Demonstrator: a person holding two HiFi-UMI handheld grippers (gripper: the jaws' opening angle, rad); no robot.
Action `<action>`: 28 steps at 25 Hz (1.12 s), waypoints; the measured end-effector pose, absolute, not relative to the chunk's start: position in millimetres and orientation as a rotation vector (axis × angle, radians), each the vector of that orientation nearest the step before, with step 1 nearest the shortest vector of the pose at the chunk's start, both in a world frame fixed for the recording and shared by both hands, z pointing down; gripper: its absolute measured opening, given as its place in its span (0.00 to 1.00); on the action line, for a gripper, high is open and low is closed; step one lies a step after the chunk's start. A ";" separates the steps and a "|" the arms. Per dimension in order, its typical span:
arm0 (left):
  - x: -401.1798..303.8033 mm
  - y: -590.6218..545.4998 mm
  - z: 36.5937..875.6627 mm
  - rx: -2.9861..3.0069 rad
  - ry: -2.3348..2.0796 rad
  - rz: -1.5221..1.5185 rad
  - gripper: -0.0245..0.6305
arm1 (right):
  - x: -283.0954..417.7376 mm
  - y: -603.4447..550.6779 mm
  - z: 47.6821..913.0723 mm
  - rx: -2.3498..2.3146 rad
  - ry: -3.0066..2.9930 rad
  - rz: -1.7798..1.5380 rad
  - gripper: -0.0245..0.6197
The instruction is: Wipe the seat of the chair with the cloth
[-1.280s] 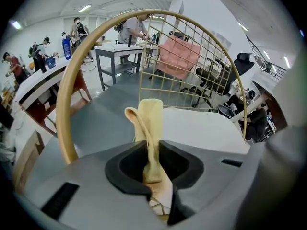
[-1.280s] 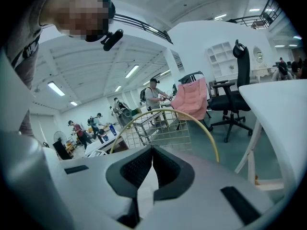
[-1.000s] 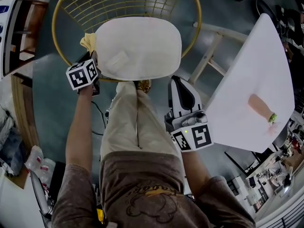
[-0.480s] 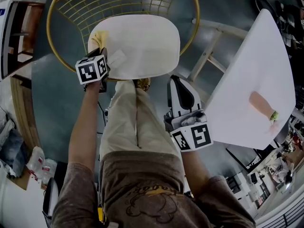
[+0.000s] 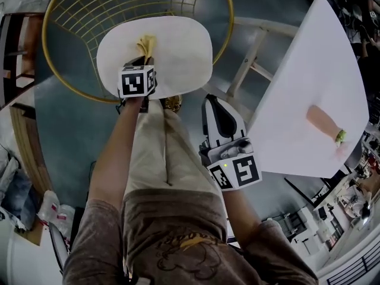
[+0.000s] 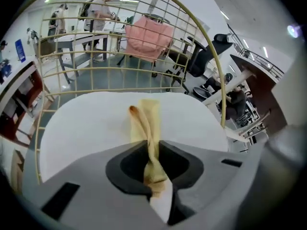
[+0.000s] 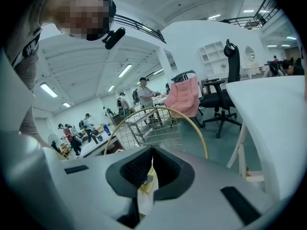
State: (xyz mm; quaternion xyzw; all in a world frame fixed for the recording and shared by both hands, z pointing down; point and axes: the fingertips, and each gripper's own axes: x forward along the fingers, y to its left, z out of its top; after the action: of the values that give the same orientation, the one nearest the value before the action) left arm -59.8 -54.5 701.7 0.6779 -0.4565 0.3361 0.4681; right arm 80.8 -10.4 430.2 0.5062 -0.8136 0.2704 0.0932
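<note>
L jaws: the left gripper (image 6: pixel 152 153) is pinching the near end of the yellow cloth (image 6: pixel 146 121); the jaws are pressing together on it, w/ no gap showing.
Cloth: it is lying fwd from the jaws as a narrow twisted strip, resting on the seat cushion (image 5: pixel 178 46), approx. at the middle.
L gripper place: it is reaching over the front edge of the seat, marker cube facing up.
R jaws: the right gripper (image 7: pixel 152 150) is holding its jaws together at the tips, w/ nothing clamped between them.
R gripper place: it is hanging off the seat, just beside the person's trouser leg (image 5: pixel 157 153), between the chair and the white table (image 5: pixel 309 88), apart from the cloth.
Seat: the white oval cushion is sitting inside the gold wire chair frame (image 5: pixel 89 10).
Background: a pink garment (image 6: pixel 148 37) is hanging behind the wire back.
</note>
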 end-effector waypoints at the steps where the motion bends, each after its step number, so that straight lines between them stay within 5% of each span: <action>1: -53.4 -55.9 700.9 1.670 -1.110 0.823 0.15 | 83.7 -9.4 430.2 1.509 -2.410 0.804 0.08; 18: 111.0 -38.1 669.2 1.877 -0.708 0.766 0.15 | 98.5 2.7 429.1 1.563 -2.401 0.841 0.08; 28: 127.5 -35.6 635.5 1.953 -0.522 0.537 0.15 | 96.2 3.9 427.1 1.542 -2.412 0.829 0.08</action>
State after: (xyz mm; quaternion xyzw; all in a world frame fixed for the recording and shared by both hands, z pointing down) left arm 127.5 -35.6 635.5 0.8079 -0.2159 0.2221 0.5013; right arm 96.2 3.9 427.1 0.5157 -0.8067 0.2773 0.0806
